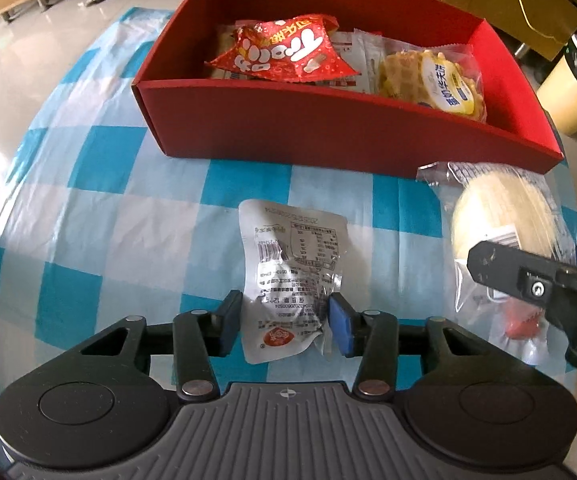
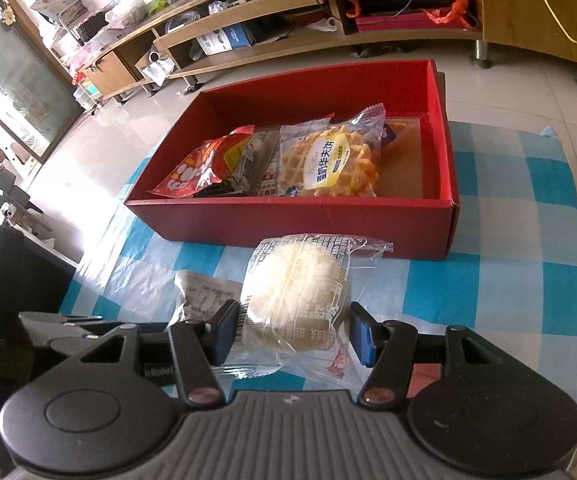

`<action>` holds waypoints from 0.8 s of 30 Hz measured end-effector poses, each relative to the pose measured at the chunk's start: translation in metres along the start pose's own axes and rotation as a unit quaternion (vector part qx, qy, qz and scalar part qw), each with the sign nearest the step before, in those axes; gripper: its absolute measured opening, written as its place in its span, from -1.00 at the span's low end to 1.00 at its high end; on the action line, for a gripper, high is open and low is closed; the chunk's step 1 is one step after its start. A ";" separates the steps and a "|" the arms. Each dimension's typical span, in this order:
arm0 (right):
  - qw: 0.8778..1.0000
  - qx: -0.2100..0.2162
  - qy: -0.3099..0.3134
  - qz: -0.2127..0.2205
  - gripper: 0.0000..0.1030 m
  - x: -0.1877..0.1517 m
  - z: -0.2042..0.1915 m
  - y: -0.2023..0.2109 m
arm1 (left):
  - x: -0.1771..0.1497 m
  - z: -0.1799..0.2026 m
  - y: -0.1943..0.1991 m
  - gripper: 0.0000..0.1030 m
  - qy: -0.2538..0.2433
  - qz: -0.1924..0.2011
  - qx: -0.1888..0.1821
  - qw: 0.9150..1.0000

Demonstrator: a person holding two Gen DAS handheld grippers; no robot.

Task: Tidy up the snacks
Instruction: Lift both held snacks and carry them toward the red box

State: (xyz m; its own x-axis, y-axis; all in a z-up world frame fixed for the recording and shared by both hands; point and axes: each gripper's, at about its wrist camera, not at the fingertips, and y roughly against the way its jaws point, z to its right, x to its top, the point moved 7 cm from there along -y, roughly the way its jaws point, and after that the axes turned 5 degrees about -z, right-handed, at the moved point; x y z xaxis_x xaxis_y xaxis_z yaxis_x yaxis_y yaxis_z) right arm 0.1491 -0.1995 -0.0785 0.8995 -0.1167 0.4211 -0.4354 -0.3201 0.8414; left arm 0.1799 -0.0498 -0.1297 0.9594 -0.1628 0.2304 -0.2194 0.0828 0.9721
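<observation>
A silver pouch (image 1: pixel 288 252) with printed labels lies flat on the checked cloth, and its near end sits between the pads of my left gripper (image 1: pixel 286 322), which is open. To its right is a cream bun in clear wrap (image 1: pixel 504 208), with a finger (image 1: pixel 500 268) of my right gripper over it. In the right wrist view my right gripper (image 2: pixel 292 332) is shut on that bun (image 2: pixel 300 280), a pad against each side. Behind both stands the red box (image 1: pixel 328 132), holding a red snack bag (image 1: pixel 284 50), a waffle pack (image 1: pixel 436 80) and other packets.
The blue-and-white checked cloth (image 1: pixel 108 200) covers a round table whose edge curves off at left and right. The box's right end (image 2: pixel 408 160) shows bare floor. Beyond the table are tiled floor, a low wooden bench (image 2: pixel 288 0) and a bin (image 1: pixel 572 88).
</observation>
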 end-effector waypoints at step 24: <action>1.000 0.006 0.002 0.013 0.05 0.005 -0.002 0.007 | 0.008 0.015 0.046 -0.13 -0.027 0.066 0.000 0.997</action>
State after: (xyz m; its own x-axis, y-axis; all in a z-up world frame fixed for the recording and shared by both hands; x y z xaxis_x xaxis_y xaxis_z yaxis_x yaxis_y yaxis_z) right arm 0.1505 -0.2001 -0.0701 0.8880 -0.1210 0.4436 -0.4576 -0.3278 0.8265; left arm 0.1747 -0.0620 -0.0823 0.9111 -0.2031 0.3587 -0.3436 0.1063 0.9331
